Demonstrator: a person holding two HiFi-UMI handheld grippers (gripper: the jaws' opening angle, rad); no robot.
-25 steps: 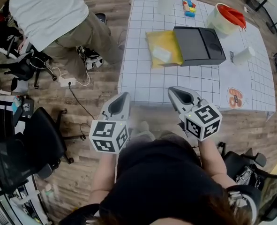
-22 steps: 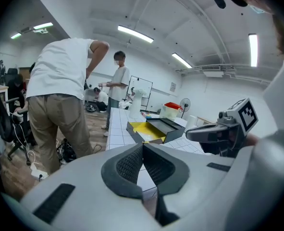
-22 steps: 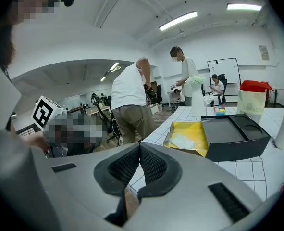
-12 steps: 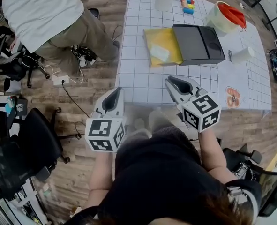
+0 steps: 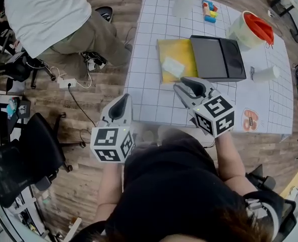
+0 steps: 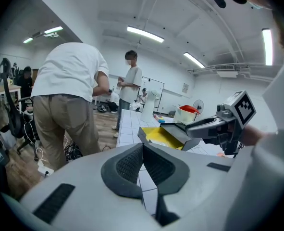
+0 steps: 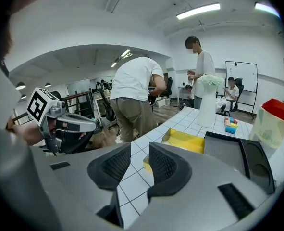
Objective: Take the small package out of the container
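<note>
A yellow container [image 5: 179, 54] lies open on the white gridded table [image 5: 149, 92], and a small white package [image 5: 174, 67] rests inside it. A black lid [image 5: 218, 58] sits against its right side. My right gripper [image 5: 185, 86] hovers over the table's near part, just short of the container. Its jaws are opening and nothing is between them. In the right gripper view the container [image 7: 190, 141] shows beyond the parted pads [image 7: 114, 165]; the package is hidden there. My left gripper [image 5: 121, 101] is held off the table's near left corner, shut and empty, its pads [image 6: 131, 161] touching.
A white vase [image 5: 183, 1], coloured blocks [image 5: 209, 11] and a white bucket with a red lid [image 5: 252, 26] stand at the table's far side. A white cup [image 5: 267, 73] is at the right. A person in a white shirt [image 5: 43, 14] bends over beside the table's left. Black chairs [image 5: 33, 150] stand at the left.
My right gripper has moved forward over the table towards the yellow container and its jaws have parted. The left gripper has stayed about where it was.
</note>
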